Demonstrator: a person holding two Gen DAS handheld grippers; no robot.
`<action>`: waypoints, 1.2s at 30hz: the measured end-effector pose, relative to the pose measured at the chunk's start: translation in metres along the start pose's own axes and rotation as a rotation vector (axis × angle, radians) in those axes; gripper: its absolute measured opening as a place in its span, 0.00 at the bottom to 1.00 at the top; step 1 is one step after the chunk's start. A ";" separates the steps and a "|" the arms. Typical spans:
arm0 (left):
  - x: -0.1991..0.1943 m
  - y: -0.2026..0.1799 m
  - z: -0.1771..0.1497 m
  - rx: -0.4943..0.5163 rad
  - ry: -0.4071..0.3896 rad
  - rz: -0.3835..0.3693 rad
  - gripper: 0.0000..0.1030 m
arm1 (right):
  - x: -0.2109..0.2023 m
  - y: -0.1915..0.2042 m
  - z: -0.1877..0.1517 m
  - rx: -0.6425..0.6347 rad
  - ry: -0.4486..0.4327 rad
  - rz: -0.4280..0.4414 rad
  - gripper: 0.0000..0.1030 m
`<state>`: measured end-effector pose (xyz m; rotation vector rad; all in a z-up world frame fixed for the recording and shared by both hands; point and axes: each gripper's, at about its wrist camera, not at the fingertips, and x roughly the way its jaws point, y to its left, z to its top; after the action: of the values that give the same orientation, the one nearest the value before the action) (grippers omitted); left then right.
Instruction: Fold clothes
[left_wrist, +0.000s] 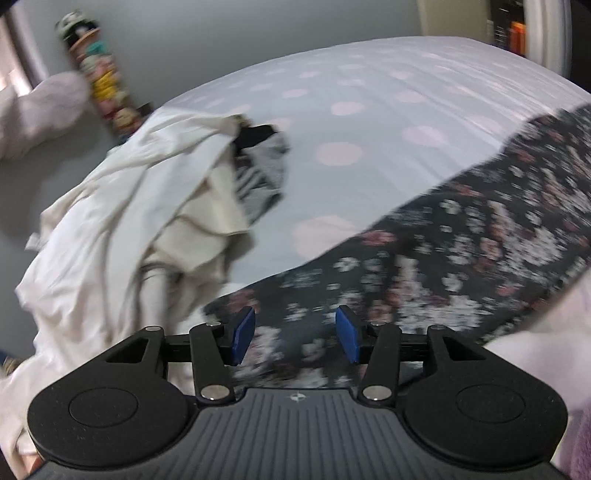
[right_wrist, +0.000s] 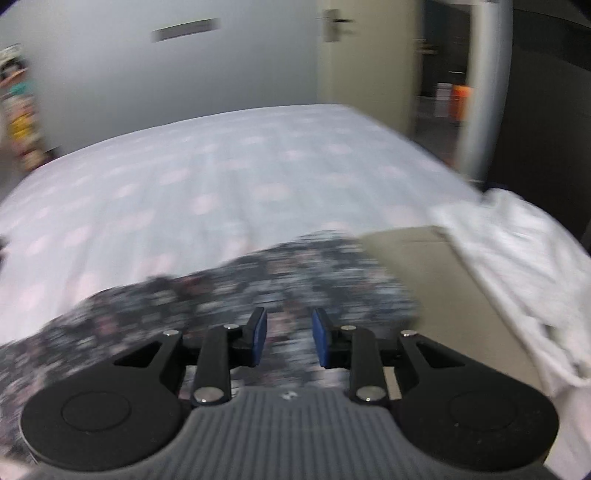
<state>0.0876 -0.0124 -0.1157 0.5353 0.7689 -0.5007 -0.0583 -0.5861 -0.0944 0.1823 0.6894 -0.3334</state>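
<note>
- The dark floral garment (left_wrist: 461, 258) lies spread across the near part of the bed (left_wrist: 369, 110), with both claws above its near edge.
- Our left claw (left_wrist: 295, 334) is released, blue pads wide apart, nothing between them; our right claw (right_wrist: 289, 338) is also released, with a narrower gap.
- The right wrist view is smeared by motion, so we can only say the cloth probably lies flat there.
- We judge the work to be on this garment, though whether we are laying it out or folding it the scene does not settle.
- To grip well, we take one layer of hem at matching points on each side, keeping it taut.
- We keep clear of the white clothes heap (left_wrist: 122, 221) to the left and the white cloth (right_wrist: 517, 266) to the right.
</note>
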 end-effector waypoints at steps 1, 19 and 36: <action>-0.001 -0.006 0.002 0.011 -0.004 -0.012 0.45 | 0.000 0.012 0.001 -0.024 0.011 0.042 0.34; 0.008 -0.131 0.010 0.245 0.051 -0.270 0.45 | 0.049 0.240 -0.095 -0.898 0.469 0.534 0.52; 0.049 -0.113 0.000 -0.042 0.229 -0.391 0.39 | 0.074 0.244 -0.119 -0.687 0.572 0.514 0.25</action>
<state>0.0507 -0.1093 -0.1827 0.4066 1.1102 -0.7911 0.0119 -0.3440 -0.2193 -0.2143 1.2452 0.4765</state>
